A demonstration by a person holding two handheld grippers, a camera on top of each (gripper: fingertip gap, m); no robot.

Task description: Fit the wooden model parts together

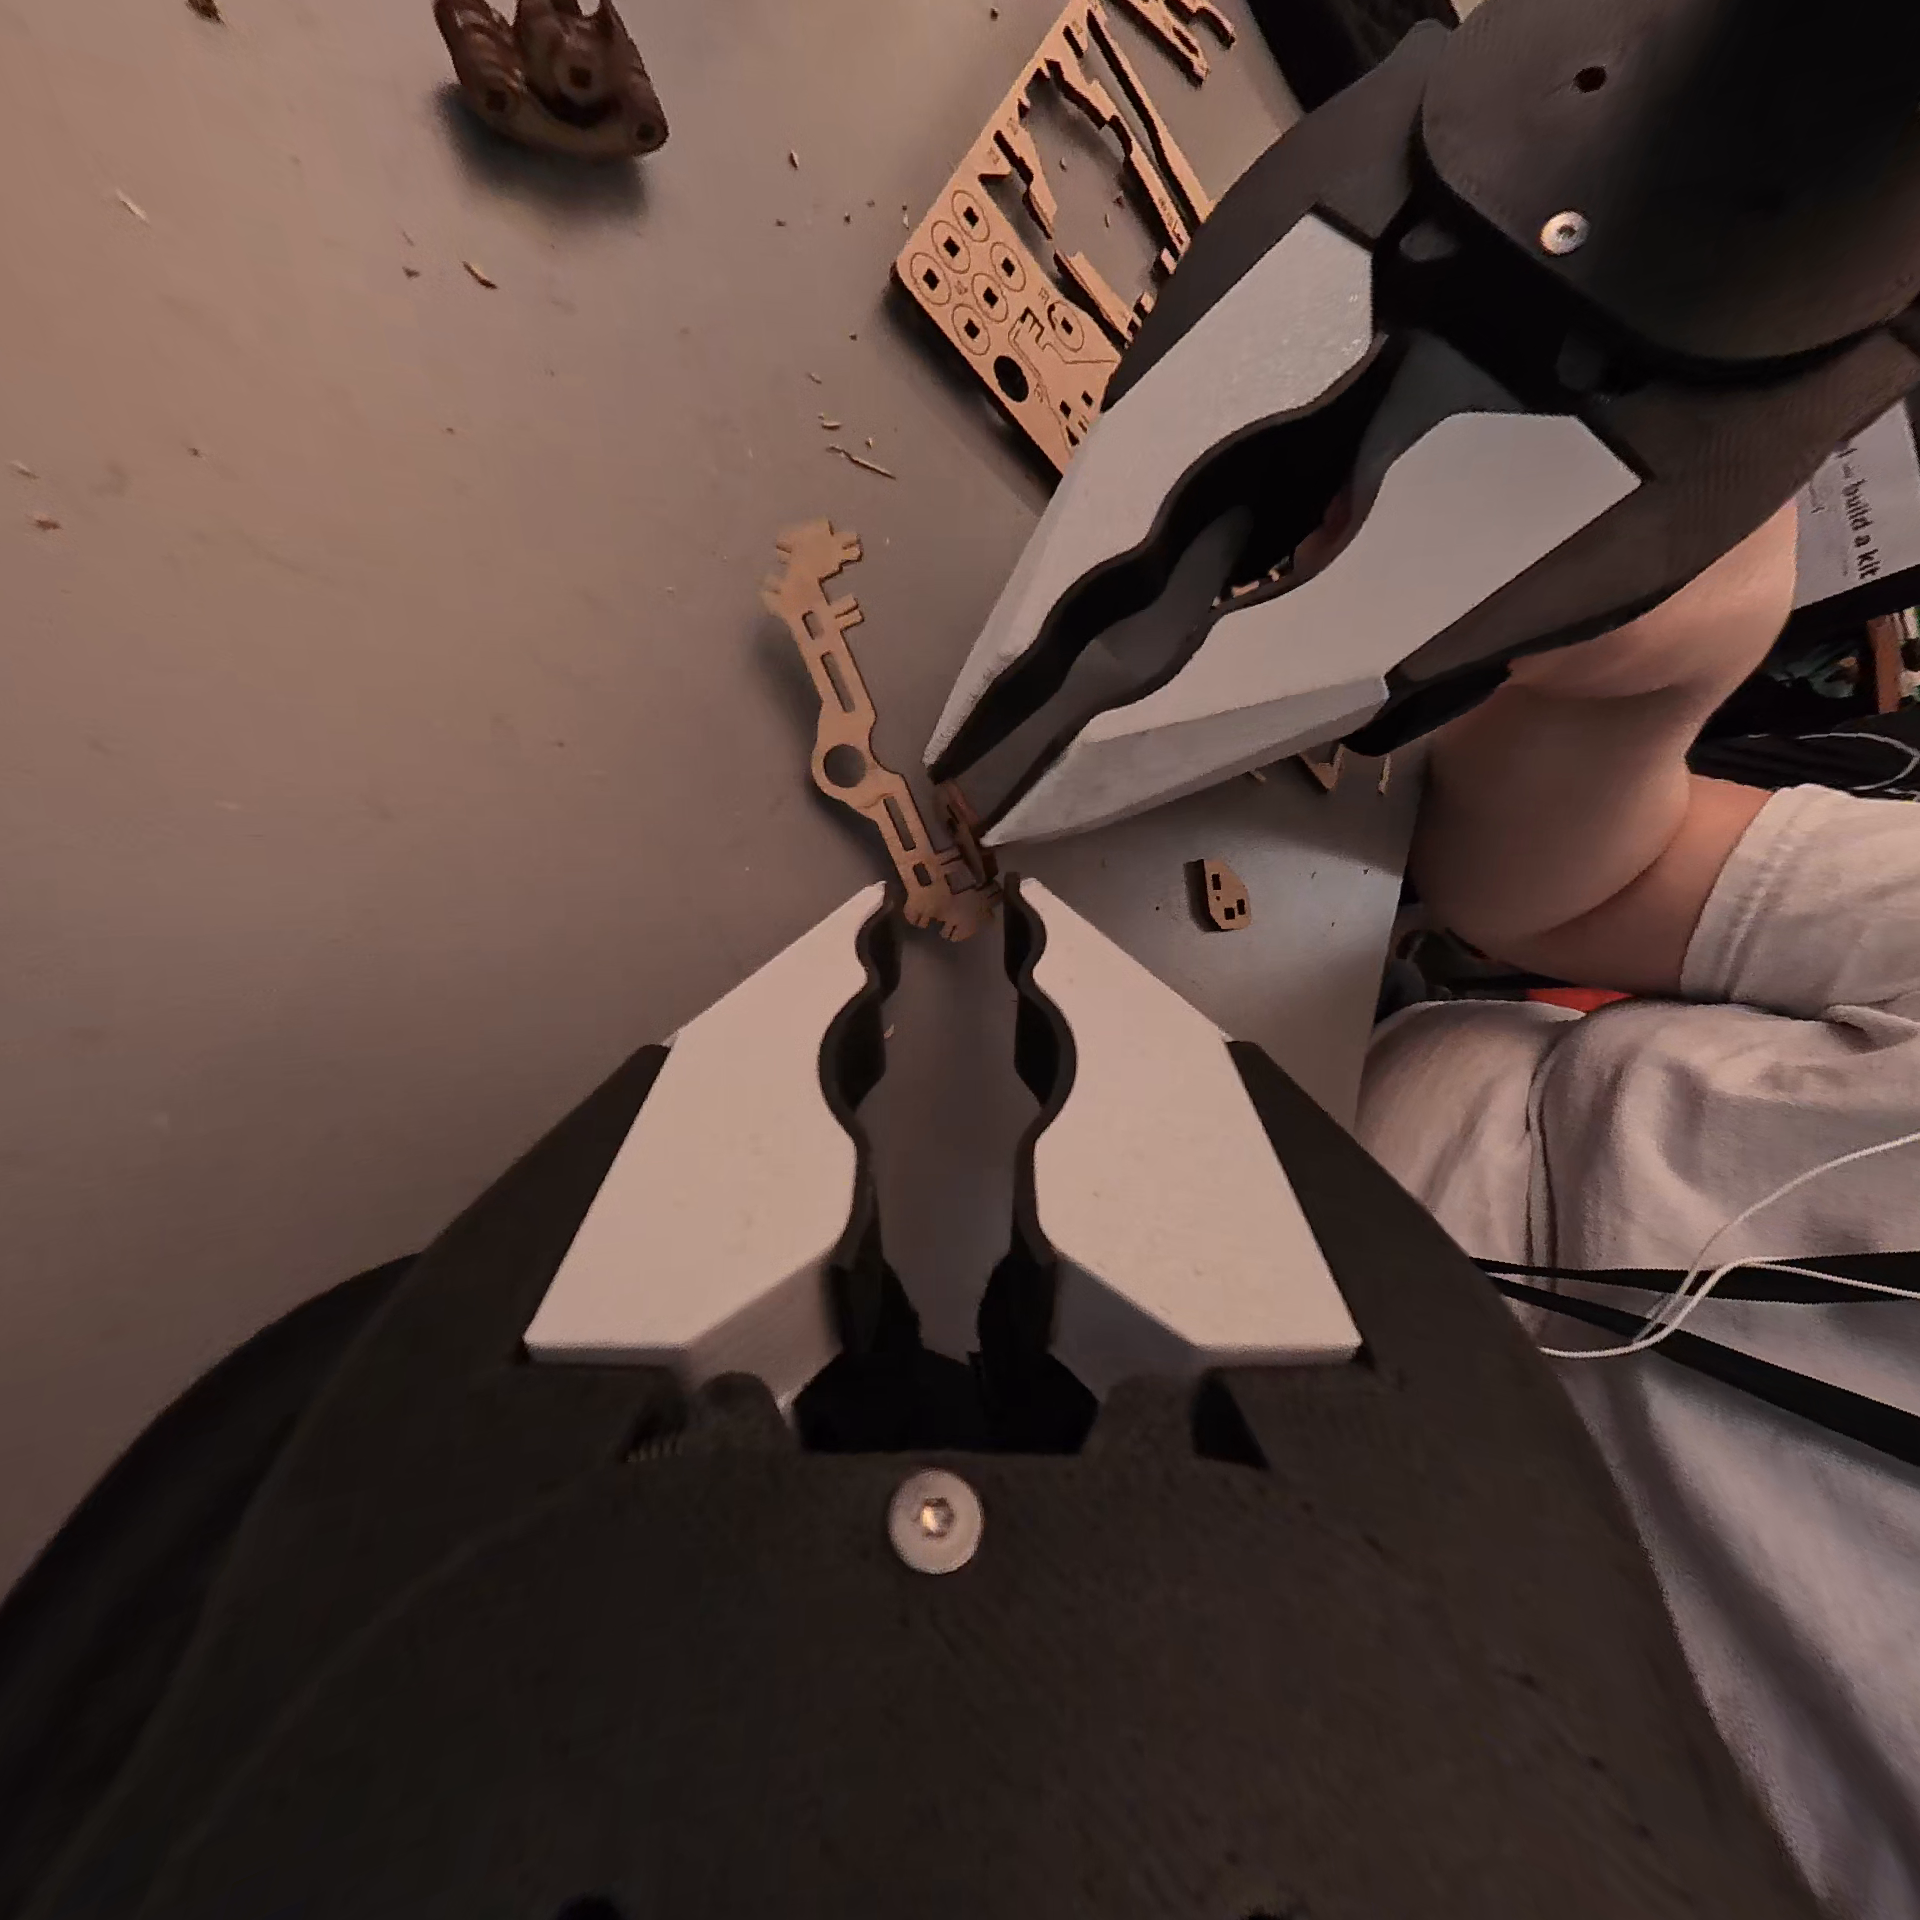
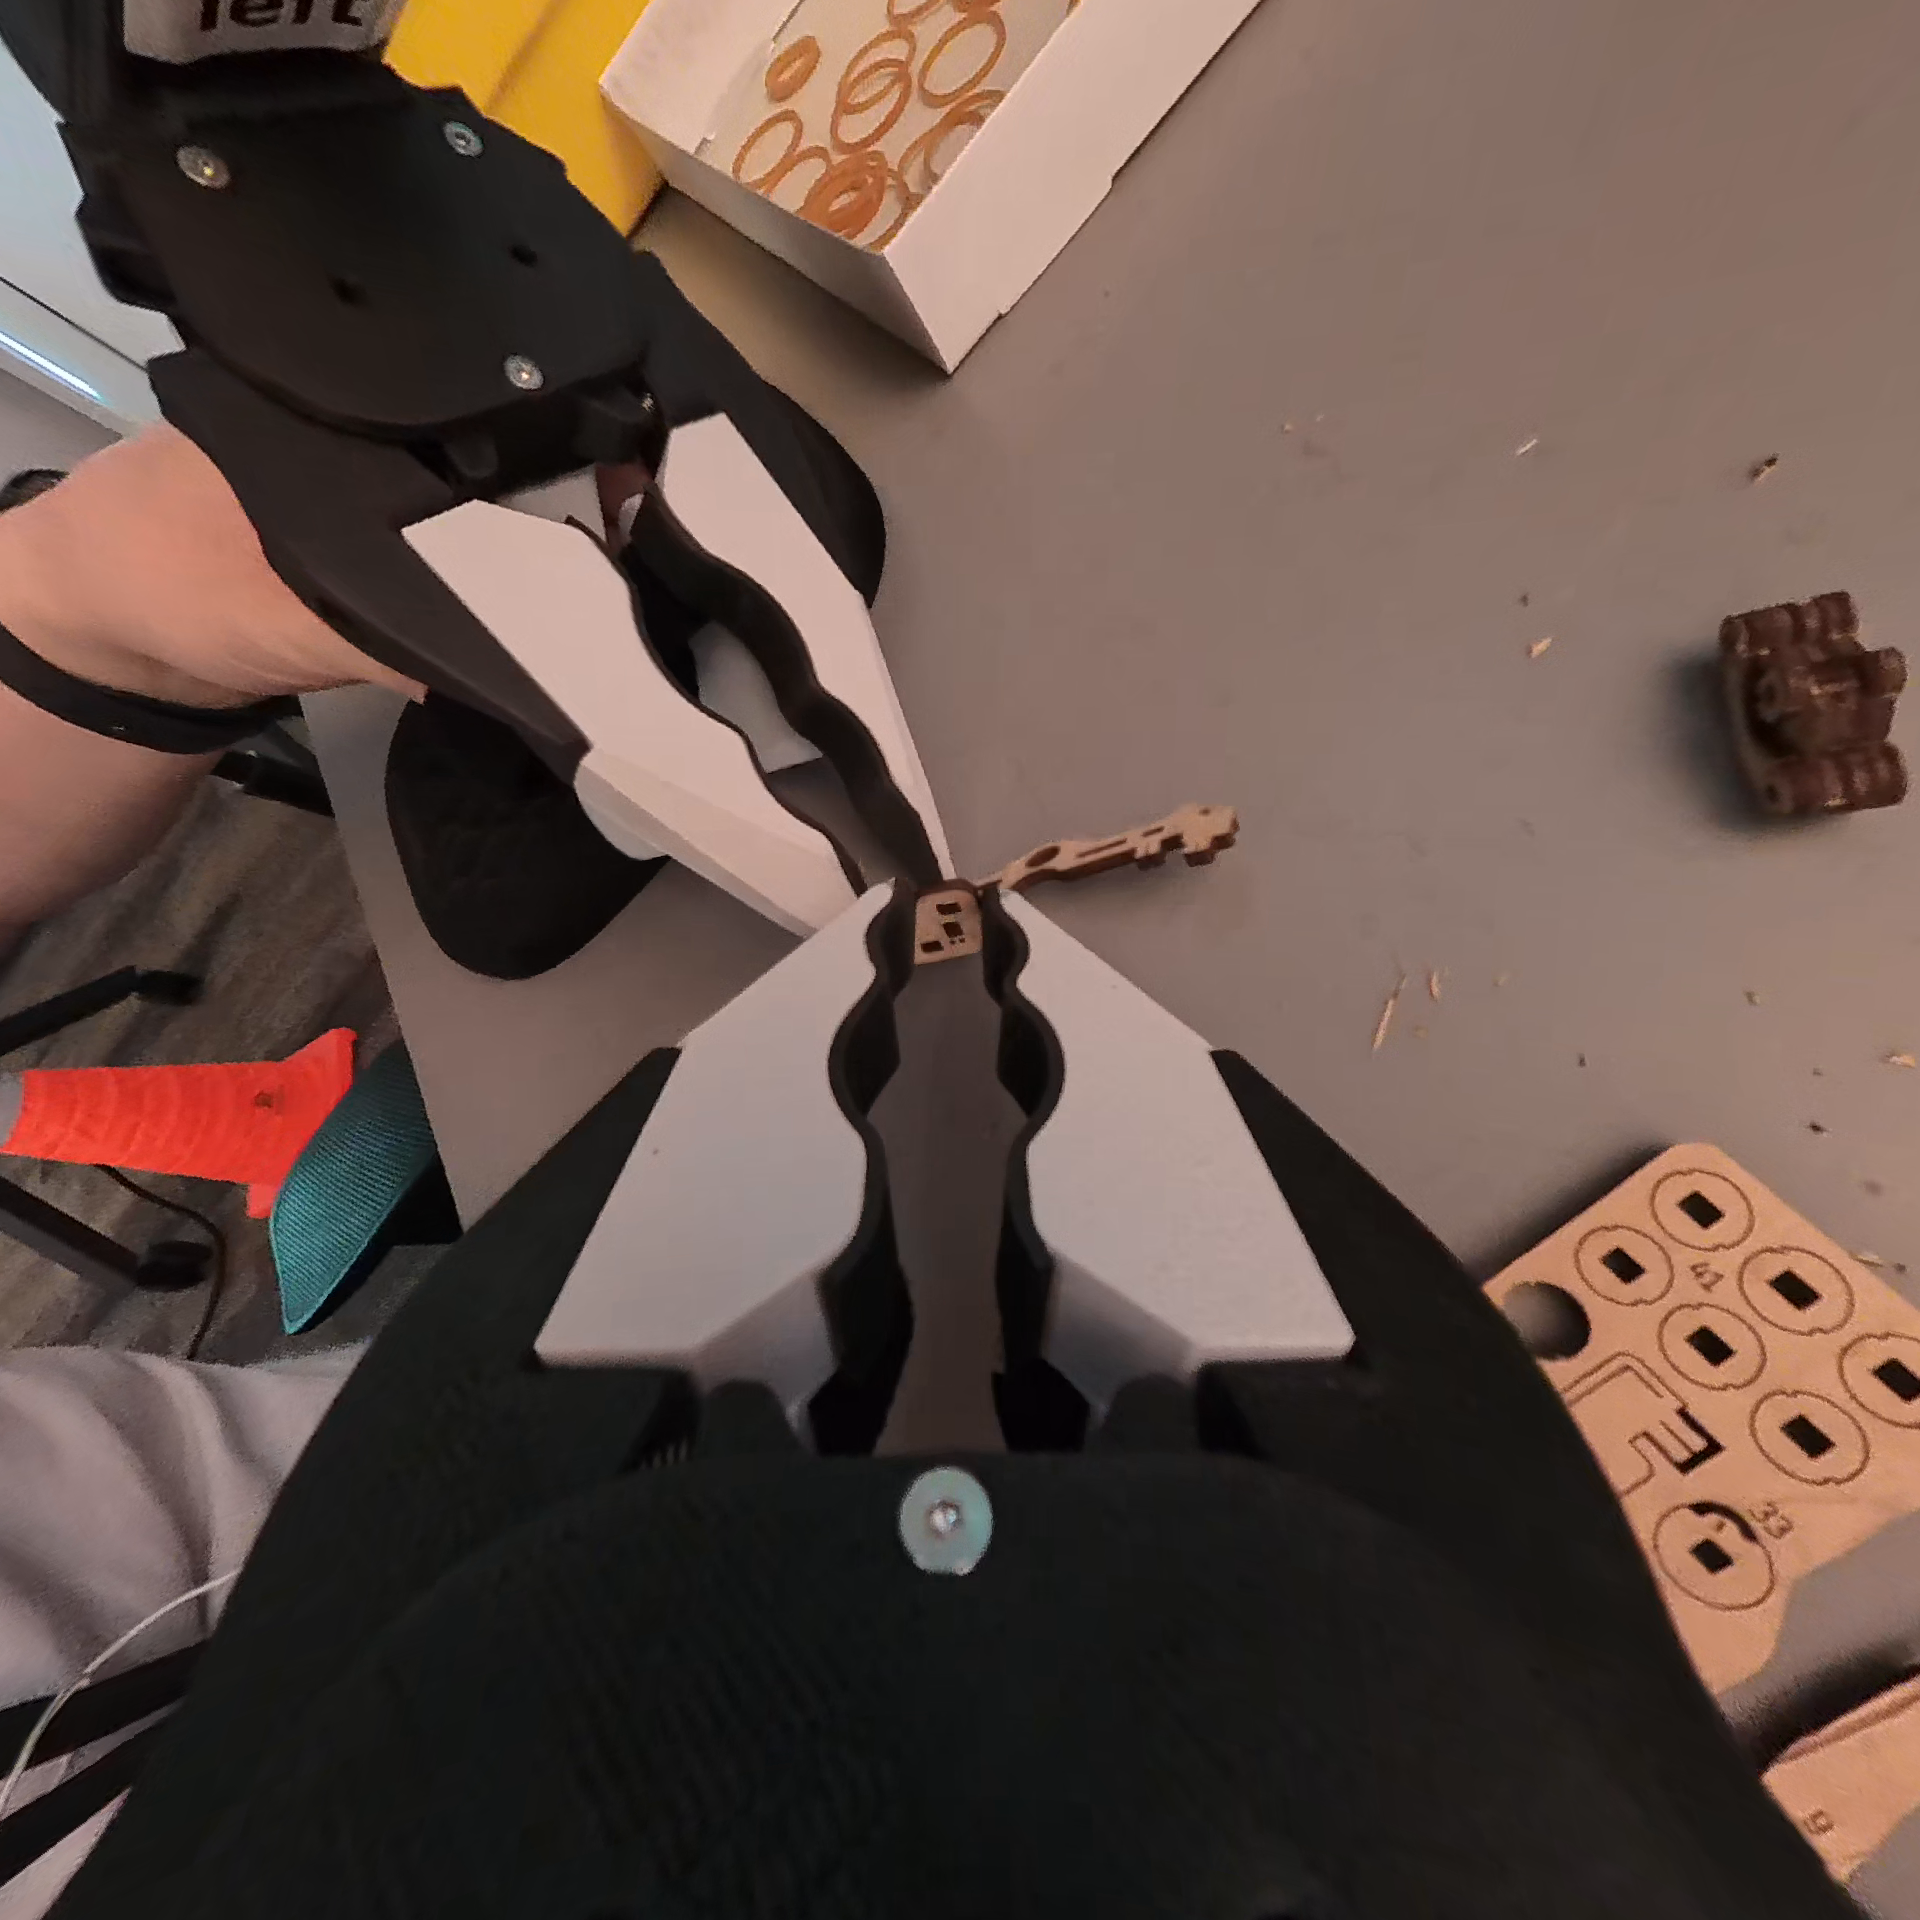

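A long slotted wooden strip [image 1: 816,556] hangs over the grey table. My left gripper [image 1: 951,888] is shut on its near end. My right gripper [image 2: 940,899] is shut on a small flat wooden piece [image 2: 945,927] and holds it against that same end of the strip [image 2: 1101,852]. The two grippers meet tip to tip. In the left wrist view the right gripper [image 1: 961,805] comes in from the upper right. In the right wrist view the left gripper [image 2: 899,868] comes in from the upper left.
A second small wooden piece [image 1: 1218,894] lies near the table edge. A dark brown assembled block [image 2: 1813,717] sits farther out. A punched wooden sheet [image 2: 1714,1403] lies to the right and a white box of rings [image 2: 935,156] at the back. Wood chips are scattered about. The grippers are tip to tip, or close to it. The dark brown assembled block [image 2: 1813,717] is about equally far from each gripper, around 12 cm. Look for it in the left wrist view [image 1: 593,65] too.
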